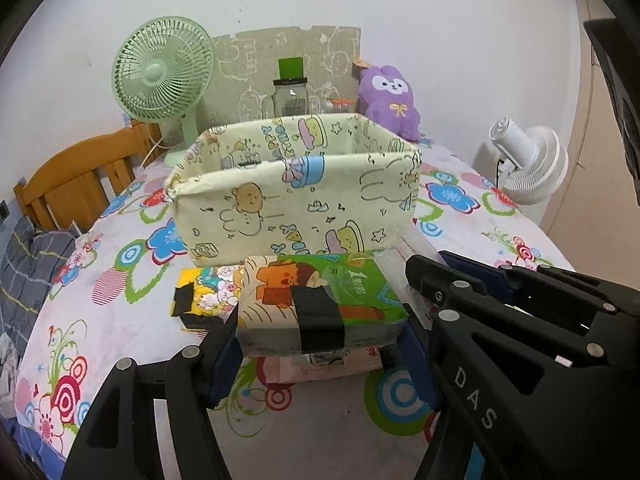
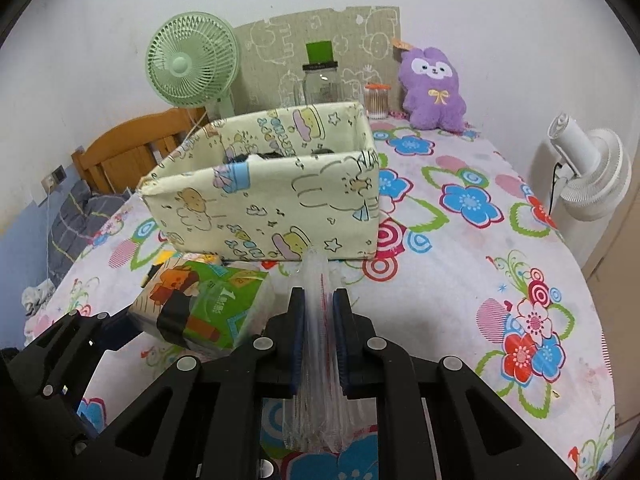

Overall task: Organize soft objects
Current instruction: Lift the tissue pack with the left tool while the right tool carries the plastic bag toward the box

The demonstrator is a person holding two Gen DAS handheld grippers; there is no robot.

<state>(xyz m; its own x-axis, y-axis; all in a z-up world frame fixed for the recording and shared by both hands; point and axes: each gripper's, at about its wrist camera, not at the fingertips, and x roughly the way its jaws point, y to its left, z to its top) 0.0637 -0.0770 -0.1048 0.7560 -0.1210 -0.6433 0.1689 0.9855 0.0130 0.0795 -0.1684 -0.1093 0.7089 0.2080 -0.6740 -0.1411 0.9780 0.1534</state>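
A green tissue pack [image 1: 320, 296] with a black tape band sits between the pads of my left gripper [image 1: 319, 336], which is shut on its two sides. It hangs just above a pink pack [image 1: 332, 364]. A yellow cartoon pack [image 1: 204, 292] lies to its left. Just behind stands an open cream fabric box [image 1: 296, 200] printed with cartoons. My right gripper [image 2: 320, 297] is shut on a crumpled clear plastic bag [image 2: 316, 270], which sticks out toward the box [image 2: 264, 208]. The right wrist view shows the tissue pack [image 2: 208, 300] at lower left.
The flowered bedsheet [image 2: 480, 280] covers the surface. At the back stand a green fan [image 2: 192, 64], a glass jar [image 2: 322, 80], a cotton-swab tub [image 2: 377, 100] and a purple plush [image 2: 434, 88]. A white fan [image 2: 588, 168] is at the right edge and a wooden headboard [image 1: 80, 172] at the left.
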